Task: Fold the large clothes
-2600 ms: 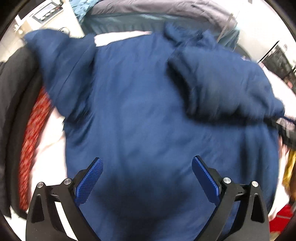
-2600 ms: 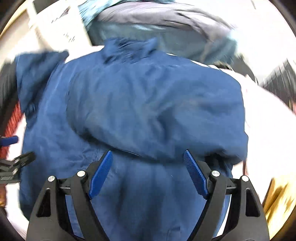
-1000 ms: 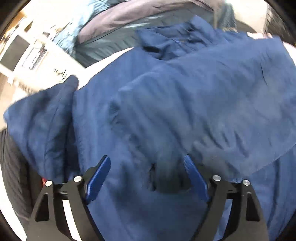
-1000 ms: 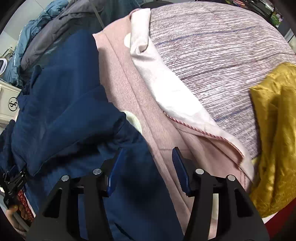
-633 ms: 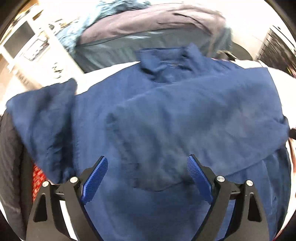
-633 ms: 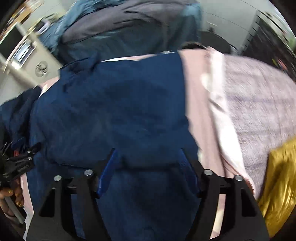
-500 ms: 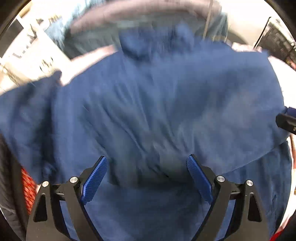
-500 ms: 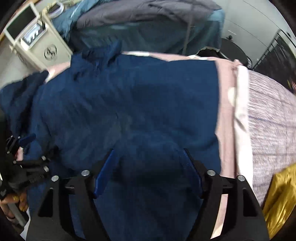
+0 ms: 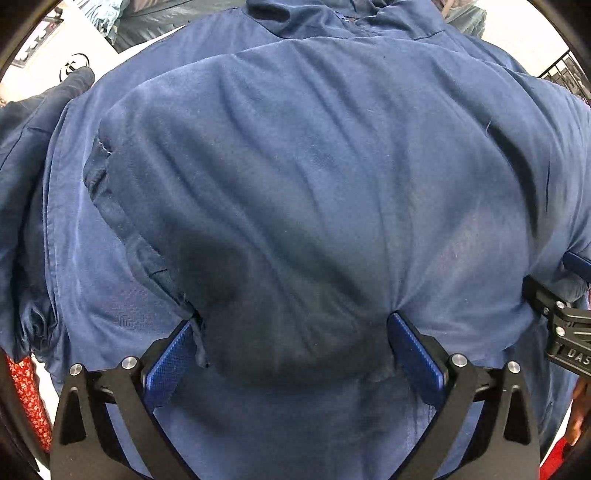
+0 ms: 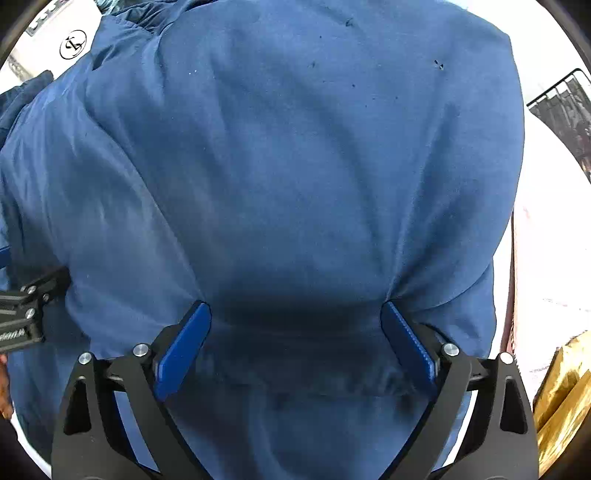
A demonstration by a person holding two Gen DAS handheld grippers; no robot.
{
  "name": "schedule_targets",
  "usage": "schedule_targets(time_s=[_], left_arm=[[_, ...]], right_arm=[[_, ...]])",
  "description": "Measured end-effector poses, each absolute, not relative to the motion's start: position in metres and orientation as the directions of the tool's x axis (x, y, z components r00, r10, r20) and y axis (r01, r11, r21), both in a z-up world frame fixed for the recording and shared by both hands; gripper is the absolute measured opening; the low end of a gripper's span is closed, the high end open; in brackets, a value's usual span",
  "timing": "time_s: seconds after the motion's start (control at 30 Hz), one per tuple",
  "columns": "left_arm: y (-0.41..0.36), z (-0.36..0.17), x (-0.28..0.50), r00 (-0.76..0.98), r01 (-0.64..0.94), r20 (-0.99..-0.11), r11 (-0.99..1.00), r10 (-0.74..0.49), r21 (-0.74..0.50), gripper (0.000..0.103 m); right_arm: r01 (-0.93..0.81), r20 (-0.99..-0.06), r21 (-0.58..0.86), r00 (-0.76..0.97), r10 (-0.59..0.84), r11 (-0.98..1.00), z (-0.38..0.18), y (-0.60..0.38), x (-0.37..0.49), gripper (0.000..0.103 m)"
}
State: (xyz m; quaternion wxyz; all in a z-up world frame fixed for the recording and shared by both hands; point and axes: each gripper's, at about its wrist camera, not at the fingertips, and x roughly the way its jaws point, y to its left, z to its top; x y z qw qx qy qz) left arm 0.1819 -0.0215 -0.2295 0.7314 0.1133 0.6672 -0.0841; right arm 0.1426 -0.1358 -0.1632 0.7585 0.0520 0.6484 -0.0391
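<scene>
Left wrist view. The left gripper points down onto a large navy garment that fills nearly the whole view. Its jaws are spread wide and opening; both blue pads press their tips into the cloth, with a broad fold of the garment lying between them and puckering at each tip. A folded-over panel with a hemmed edge runs from the upper left down to the left pad. The collar lies at the far side of the garment. At the right edge the right gripper appears as a black frame resting against the same cloth. At the left edge, beside the garment, a red patterned fabric shows; a white appliance with a round logo stands at the upper left.

Right wrist view. The right gripper likewise points down onto the navy garment, jaws spread wide and opening, pad tips dug into the cloth, and a doubled layer with a horizontal hem between them. The garment's right edge falls just inside the right pad's side; beyond it lies pale pink bedding, and a yellow fabric sits at the lower right corner of the view. The left gripper shows at the left edge, touching the cloth.
</scene>
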Motion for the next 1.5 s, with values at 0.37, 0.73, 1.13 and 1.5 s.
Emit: schedule_targets(time_s=[0.37, 0.73, 1.13, 1.5], left_arm=[[-0.006, -0.188, 0.160, 0.181, 0.274, -0.984, 0.960, -0.001, 0.049, 0.097], [0.067, -0.130, 0.081, 0.323, 0.184, -0.946, 0.981, 0.001, 0.064, 0.097], [0.183, -0.017, 0.181, 0.570, -0.018, -0.816, 0.994, 0.100, 0.109, 0.097], [0.080, -0.078, 0.325, 0.453, 0.292, -0.854, 0.863, 0.256, 0.413, 0.094]], right_arm=[[0.178, -0.967, 0.062, 0.256, 0.014, 0.982, -0.103, -0.116, 0.073, 0.095], [0.113, -0.971, 0.155, 0.200, 0.130, 0.981, -0.100, -0.087, -0.048, 0.095], [0.138, -0.961, 0.100, 0.271, 0.059, 0.985, -0.062, -0.073, -0.080, 0.095], [0.351, -0.974, 0.047, 0.225, -0.035, 0.935, -0.063, -0.113, -0.099, 0.095]])
